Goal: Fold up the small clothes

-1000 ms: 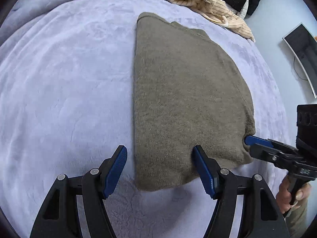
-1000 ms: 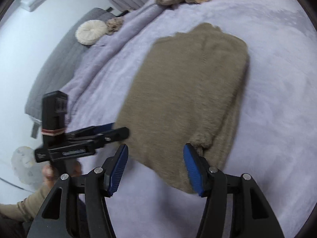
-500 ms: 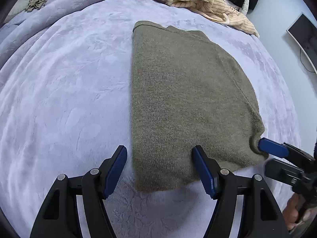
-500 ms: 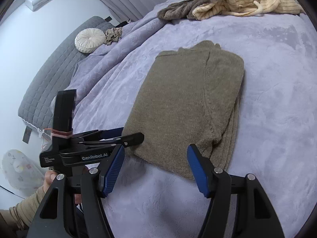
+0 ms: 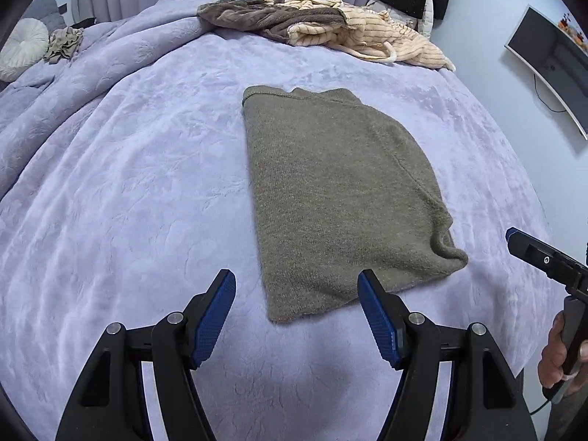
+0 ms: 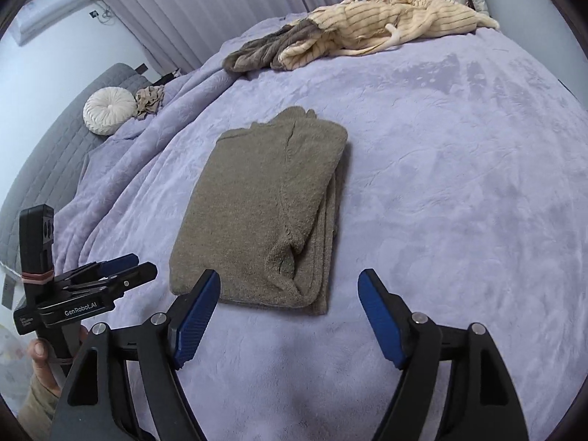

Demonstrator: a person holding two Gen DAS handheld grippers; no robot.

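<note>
Left wrist view shows the lilac blanket (image 5: pixel 110 183) spread wide, and in its middle lies the folded olive sweater (image 5: pixel 330 191), flat, with the pile of striped clothes (image 5: pixel 330 33) well beyond its far edge. The left gripper (image 5: pixel 297 316) hangs above the sweater's near edge with its jaws wide and nothing between them, clear of the knit. The right gripper (image 6: pixel 290 316), just short of the sweater's near right corner, has just been opening its jaws and holds nothing.
</note>
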